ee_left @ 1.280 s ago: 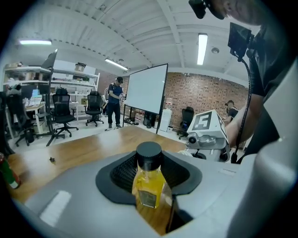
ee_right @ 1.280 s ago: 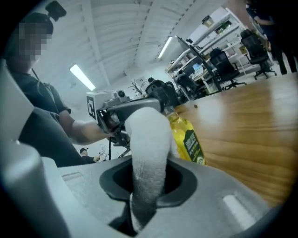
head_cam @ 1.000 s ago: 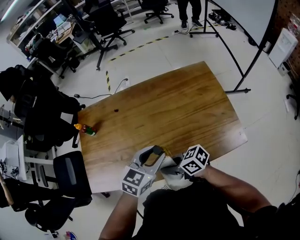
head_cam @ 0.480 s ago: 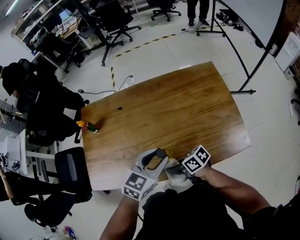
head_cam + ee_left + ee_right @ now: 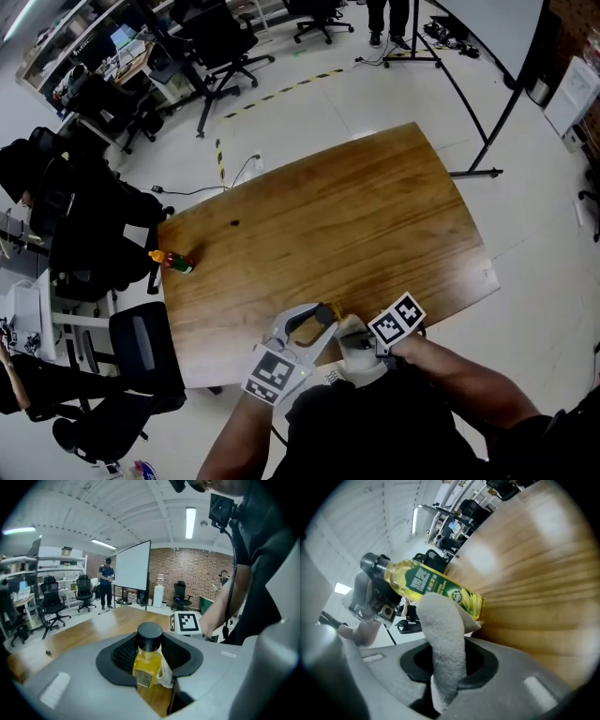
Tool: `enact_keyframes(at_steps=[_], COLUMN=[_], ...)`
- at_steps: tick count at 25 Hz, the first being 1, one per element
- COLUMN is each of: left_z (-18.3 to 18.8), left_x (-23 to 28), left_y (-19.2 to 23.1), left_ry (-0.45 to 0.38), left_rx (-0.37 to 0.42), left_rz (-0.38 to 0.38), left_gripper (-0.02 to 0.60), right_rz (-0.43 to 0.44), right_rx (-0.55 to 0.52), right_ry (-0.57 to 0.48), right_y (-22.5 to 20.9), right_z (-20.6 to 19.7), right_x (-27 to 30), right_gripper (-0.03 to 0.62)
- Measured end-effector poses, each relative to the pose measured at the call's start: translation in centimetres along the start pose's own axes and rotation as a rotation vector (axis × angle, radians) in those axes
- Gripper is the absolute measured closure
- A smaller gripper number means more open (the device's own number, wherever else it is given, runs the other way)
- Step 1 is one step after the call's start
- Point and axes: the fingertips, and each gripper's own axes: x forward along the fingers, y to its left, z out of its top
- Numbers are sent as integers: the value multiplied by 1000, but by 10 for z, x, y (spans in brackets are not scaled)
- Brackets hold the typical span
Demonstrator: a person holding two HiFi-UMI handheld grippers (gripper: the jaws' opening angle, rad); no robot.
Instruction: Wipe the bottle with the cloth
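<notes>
Bottle (image 5: 436, 590) clamped between left gripper (image 5: 314, 321) jaws by upper body, above near table (image 5: 356, 216) edge. Long axis runs crosswise ahead of right gripper (image 5: 354, 339) fingertips, base end free. Right jaws pinch cloth (image 5: 445, 644); cloth tip touches bottle's lower label side. Judgement: next stroke along bottle axis.

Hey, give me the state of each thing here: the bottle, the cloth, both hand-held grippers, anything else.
Bottle: capped, held.
Cloth: held, touching the bottle.
Left hand-held gripper: shut on the bottle.
Right hand-held gripper: shut on the cloth.
Small bottle: lying on the table.
</notes>
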Motion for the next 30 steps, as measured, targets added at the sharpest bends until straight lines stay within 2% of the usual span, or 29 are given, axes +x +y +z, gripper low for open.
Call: enact_keyframes(at_steps=[3,7,10,12,14,16,18,19,22,26,30], left_z=[0,2,4,4,3,3,2,1,0,3,5], left_x=[2,3,4,5,5,6,6,5,2,0,-3], left_y=[-5,-10,-20,-29,-38,-43,-44,-44,-42,-36,-29], left_ry=[-2,-8,-18,-16,-8,-3,-2,-2,-9,-41,-52], left_rx=[43,62,79,106,141,160,157,155,157,124,96], left_rz=[-45,-64,-65,-71,-80,-78,-64,-57,-37,-5,23], left_gripper=[411,411,413,414,414,414,414,415,414,416,416], right_rz=[9,34,137,257,358,386,281,244,235,153,111], right_rx=[-43,-51,-39,-22,-9,24,83,73,-54,-211,-302], right_ry=[-105,-415,-607,-655,-636,-560,-443,-396,-315,-210,-115], right_y=[5,15,39,60,78,83,66,60,59,45,34], right_z=[10,66,121,151,172,176,162,156,150,146,144], right_x=[-39,-116,-150,-149,-134,-109,-83,-73,-55,-34,-16], right_gripper=[520,520,520,520,520,520,520,520,520,521,521])
